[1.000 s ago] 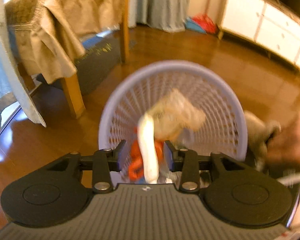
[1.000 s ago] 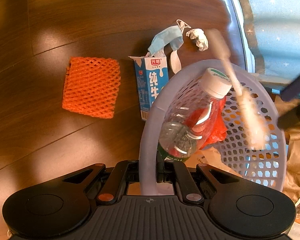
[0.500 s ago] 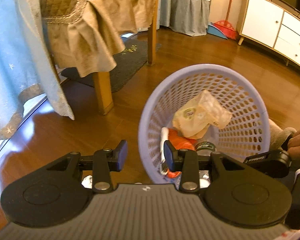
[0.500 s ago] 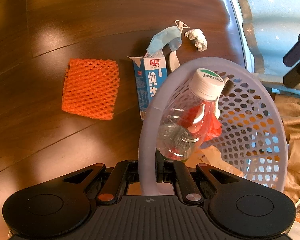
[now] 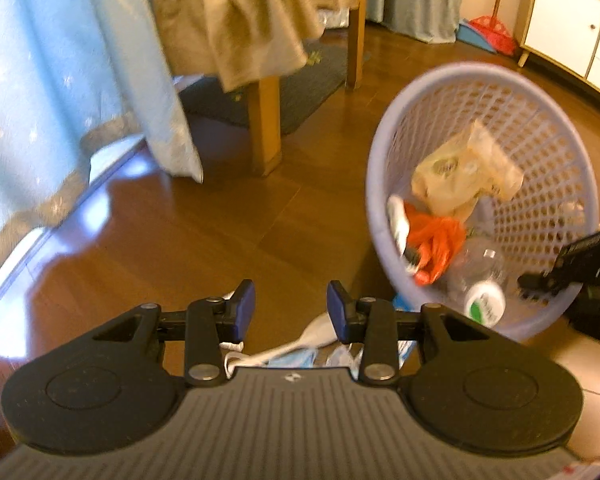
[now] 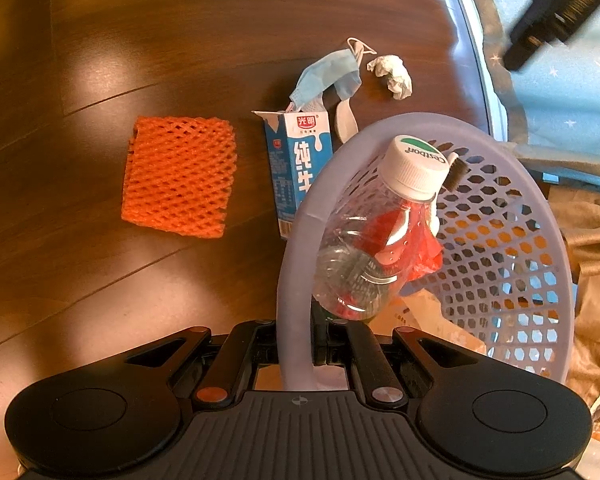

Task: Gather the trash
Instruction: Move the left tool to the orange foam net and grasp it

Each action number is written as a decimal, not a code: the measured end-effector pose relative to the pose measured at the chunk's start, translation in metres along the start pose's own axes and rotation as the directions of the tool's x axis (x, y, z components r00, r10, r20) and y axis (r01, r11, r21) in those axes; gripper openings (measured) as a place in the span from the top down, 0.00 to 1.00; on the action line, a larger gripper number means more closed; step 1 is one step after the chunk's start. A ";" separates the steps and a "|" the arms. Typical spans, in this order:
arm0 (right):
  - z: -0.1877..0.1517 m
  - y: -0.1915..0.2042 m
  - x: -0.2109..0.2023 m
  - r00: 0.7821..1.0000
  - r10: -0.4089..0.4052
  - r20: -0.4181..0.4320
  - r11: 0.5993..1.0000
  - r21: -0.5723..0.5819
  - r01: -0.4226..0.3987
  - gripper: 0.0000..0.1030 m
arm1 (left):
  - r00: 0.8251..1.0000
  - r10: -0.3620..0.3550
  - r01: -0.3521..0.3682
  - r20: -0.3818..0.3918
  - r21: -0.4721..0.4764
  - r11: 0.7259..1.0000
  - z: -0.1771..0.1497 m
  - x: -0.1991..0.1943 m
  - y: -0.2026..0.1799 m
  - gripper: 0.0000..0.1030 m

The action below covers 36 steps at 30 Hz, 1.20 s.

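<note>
My right claw (image 6: pixel 296 344) is clamped on the rim of the basket (image 6: pixel 300 216), which is tilted over the wooden floor (image 6: pixel 100 40). Inside the basket: a clear bottle (image 6: pixel 376 240) with a white cap, a red bag (image 5: pixel 436 240), a tan wrapper (image 5: pixel 460 168).

My left claw (image 5: pixel 291 312) is spread wide and empty, over the floor beside the basket.

On the floor, just beyond the basket rim: a milk carton (image 6: pixel 296 160) touching the rim, a blue mask (image 6: pixel 328 76), a crumpled tissue (image 6: pixel 392 74). An orange foam net (image 6: pixel 180 176) lies further off, past the carton.
</note>
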State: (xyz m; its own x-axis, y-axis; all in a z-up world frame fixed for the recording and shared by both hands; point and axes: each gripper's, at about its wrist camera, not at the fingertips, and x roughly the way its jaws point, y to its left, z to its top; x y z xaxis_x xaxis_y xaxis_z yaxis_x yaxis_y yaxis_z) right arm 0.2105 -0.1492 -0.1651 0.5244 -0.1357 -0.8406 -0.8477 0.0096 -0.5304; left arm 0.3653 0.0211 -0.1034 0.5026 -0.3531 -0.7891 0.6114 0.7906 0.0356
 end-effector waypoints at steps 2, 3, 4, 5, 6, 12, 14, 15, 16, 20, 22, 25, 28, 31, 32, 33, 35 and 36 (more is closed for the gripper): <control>0.000 0.000 0.001 1.000 -0.002 -0.001 1.000 -0.001 0.002 0.97 | 1.000 0.005 -0.005 -0.021 0.009 1.000 -0.013 0.005 -0.001 0.67; 0.000 0.000 0.001 1.000 -0.002 -0.001 1.000 0.000 0.002 0.97 | 1.000 0.003 -0.002 -0.031 0.020 1.000 -0.020 0.008 -0.003 0.67; 0.000 0.000 0.001 1.000 -0.003 -0.001 1.000 0.000 0.003 0.97 | 0.999 0.000 0.001 -0.037 0.032 0.999 -0.027 0.010 -0.005 0.67; 0.000 0.000 0.002 1.000 -0.003 -0.001 1.000 0.000 0.003 0.97 | 0.999 -0.003 0.005 -0.043 0.045 0.999 -0.034 0.013 -0.009 0.67; 0.000 0.000 0.002 1.000 -0.003 -0.001 1.000 0.000 0.003 0.97 | 0.999 -0.006 0.009 -0.048 0.058 0.998 -0.041 0.016 -0.013 0.67; -0.001 0.000 0.004 1.000 -0.007 -0.003 1.000 0.003 0.007 0.97 | 0.991 -0.086 0.099 -0.100 0.138 0.985 -0.083 0.034 -0.048 0.66; -0.002 0.000 0.005 1.000 -0.009 -0.004 1.000 0.002 0.009 0.97 | 0.987 -0.112 0.127 -0.111 0.137 0.982 -0.091 0.039 -0.059 0.64; -0.002 0.001 0.005 1.000 -0.009 -0.005 1.000 0.002 0.009 0.97 | 0.984 -0.129 0.145 -0.121 0.136 0.980 -0.095 0.042 -0.065 0.64; -0.002 0.001 0.006 1.000 -0.011 -0.006 1.000 0.000 0.011 0.97 | 0.981 -0.146 0.164 -0.131 0.142 0.976 -0.098 0.046 -0.072 0.64; -0.004 0.003 0.007 1.000 -0.017 -0.007 1.000 -0.006 0.017 0.97 | 0.966 -0.189 0.219 -0.176 0.170 0.961 -0.110 0.059 -0.100 0.64; -0.005 0.003 0.008 1.000 -0.017 -0.009 1.000 -0.006 0.017 0.97 | 0.962 -0.199 0.233 -0.187 0.181 0.956 -0.113 0.065 -0.109 0.64; -0.008 0.003 0.008 1.000 -0.016 -0.012 1.000 -0.004 0.016 0.97 | 0.957 -0.217 0.251 -0.193 0.169 0.953 -0.114 0.074 -0.117 0.61; -0.009 0.003 0.009 1.000 -0.013 -0.013 1.000 -0.001 0.013 0.97 | 0.950 -0.234 0.264 -0.205 0.136 0.955 -0.113 0.084 -0.121 0.57; -0.010 0.002 0.008 1.000 -0.011 -0.013 1.000 0.004 0.011 0.97 | 0.939 -0.256 0.282 -0.229 0.088 0.955 -0.113 0.096 -0.123 0.51; -0.009 0.002 0.008 1.000 -0.010 -0.014 1.000 0.005 0.010 0.97 | 0.938 -0.254 0.279 -0.238 0.079 0.957 -0.114 0.100 -0.124 0.51; -0.008 0.001 0.008 1.000 -0.010 -0.014 1.000 0.005 0.010 0.97 | 0.937 -0.253 0.277 -0.242 0.071 0.958 -0.115 0.103 -0.125 0.51; -0.008 0.002 0.008 1.000 -0.010 -0.013 1.000 0.002 0.010 0.97 | 0.929 -0.262 0.282 -0.261 0.041 0.959 -0.119 0.109 -0.126 0.50; -0.007 0.002 0.008 1.000 -0.011 -0.013 1.000 0.001 0.011 0.97 | 0.924 -0.266 0.284 -0.273 0.027 0.958 -0.121 0.111 -0.126 0.51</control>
State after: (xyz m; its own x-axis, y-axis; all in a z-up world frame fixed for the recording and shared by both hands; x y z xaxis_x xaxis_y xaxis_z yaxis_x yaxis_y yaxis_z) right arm 0.2125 -0.1576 -0.1723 0.5322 -0.1489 -0.8334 -0.8421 0.0087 -0.5393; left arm 0.2701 -0.0571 -0.2700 0.1350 -0.4001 -0.9065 0.7452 0.6440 -0.1732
